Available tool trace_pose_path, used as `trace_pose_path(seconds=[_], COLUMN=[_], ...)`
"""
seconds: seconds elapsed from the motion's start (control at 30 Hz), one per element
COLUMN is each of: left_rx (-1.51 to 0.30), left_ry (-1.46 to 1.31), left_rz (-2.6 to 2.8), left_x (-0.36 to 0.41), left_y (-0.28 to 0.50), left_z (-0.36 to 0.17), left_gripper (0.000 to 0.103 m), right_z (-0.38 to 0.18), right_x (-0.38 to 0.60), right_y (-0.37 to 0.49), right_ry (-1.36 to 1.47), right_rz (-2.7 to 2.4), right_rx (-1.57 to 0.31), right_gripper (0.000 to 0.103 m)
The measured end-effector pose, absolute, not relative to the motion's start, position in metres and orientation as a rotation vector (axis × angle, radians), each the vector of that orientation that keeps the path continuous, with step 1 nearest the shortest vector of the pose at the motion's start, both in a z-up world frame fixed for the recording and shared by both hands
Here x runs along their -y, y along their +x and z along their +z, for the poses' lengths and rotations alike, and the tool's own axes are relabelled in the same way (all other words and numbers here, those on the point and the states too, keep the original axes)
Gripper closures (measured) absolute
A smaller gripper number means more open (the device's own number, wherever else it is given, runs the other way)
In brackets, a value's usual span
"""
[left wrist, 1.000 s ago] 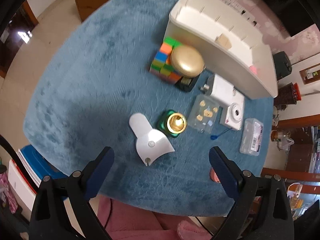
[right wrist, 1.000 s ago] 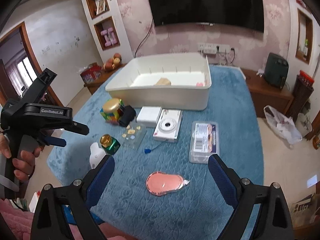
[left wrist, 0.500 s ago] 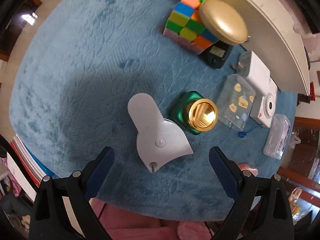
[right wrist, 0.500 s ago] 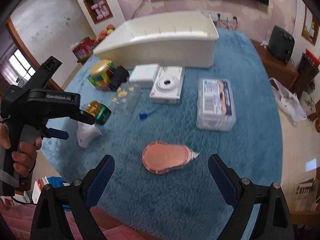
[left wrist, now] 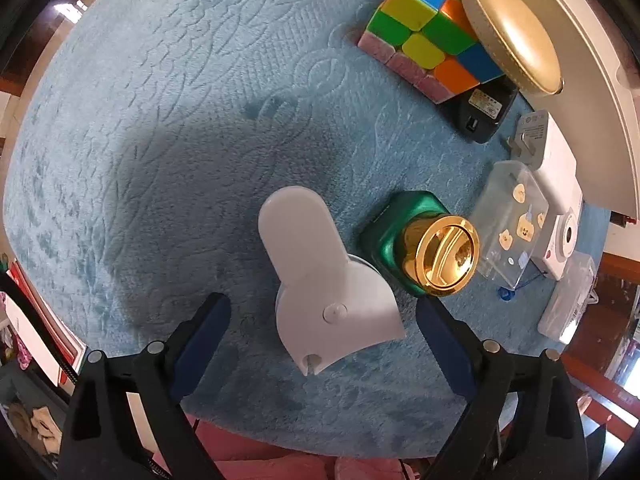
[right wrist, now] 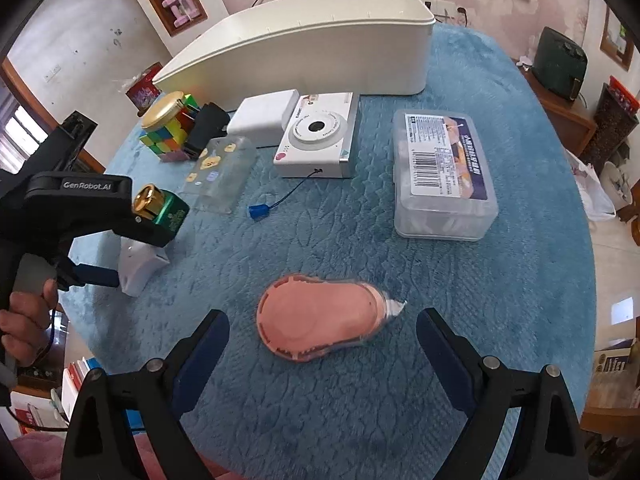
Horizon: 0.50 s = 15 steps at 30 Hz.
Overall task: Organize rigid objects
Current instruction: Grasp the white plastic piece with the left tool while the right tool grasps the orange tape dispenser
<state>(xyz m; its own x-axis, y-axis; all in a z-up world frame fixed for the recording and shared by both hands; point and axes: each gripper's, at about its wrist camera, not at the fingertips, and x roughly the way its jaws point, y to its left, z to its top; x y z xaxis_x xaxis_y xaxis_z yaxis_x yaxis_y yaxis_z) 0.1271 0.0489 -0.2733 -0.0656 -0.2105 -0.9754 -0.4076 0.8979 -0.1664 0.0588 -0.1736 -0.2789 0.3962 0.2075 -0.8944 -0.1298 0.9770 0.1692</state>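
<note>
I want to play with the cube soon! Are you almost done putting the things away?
Not yet. Nothing is held. The left gripper is closing around the white gadget without touching it; the open right gripper hovers over the pink gadget. The cube, camera, clear box and green bottle all lie outside the white bin.

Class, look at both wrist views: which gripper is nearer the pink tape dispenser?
Right. The right gripper hangs just above the pink dispenser, open. The left gripper is off to one side, closing around the white dispenser.
</note>
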Motion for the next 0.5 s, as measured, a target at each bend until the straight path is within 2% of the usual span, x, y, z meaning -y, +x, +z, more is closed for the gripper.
trace_pose_path(seconds=[0.5], left_rx=[-1.68], left_ry=[-0.464], left_rz=[0.217], left_x=[-0.054], left_y=[0.132], left_z=[-0.275], left_gripper=[0.024], right_z=[-0.296], right_x=[0.159], right_y=[0.075], right_ry=[-0.017], right_rz=[0.226], right_rx=[-1.188], right_gripper=[0.008])
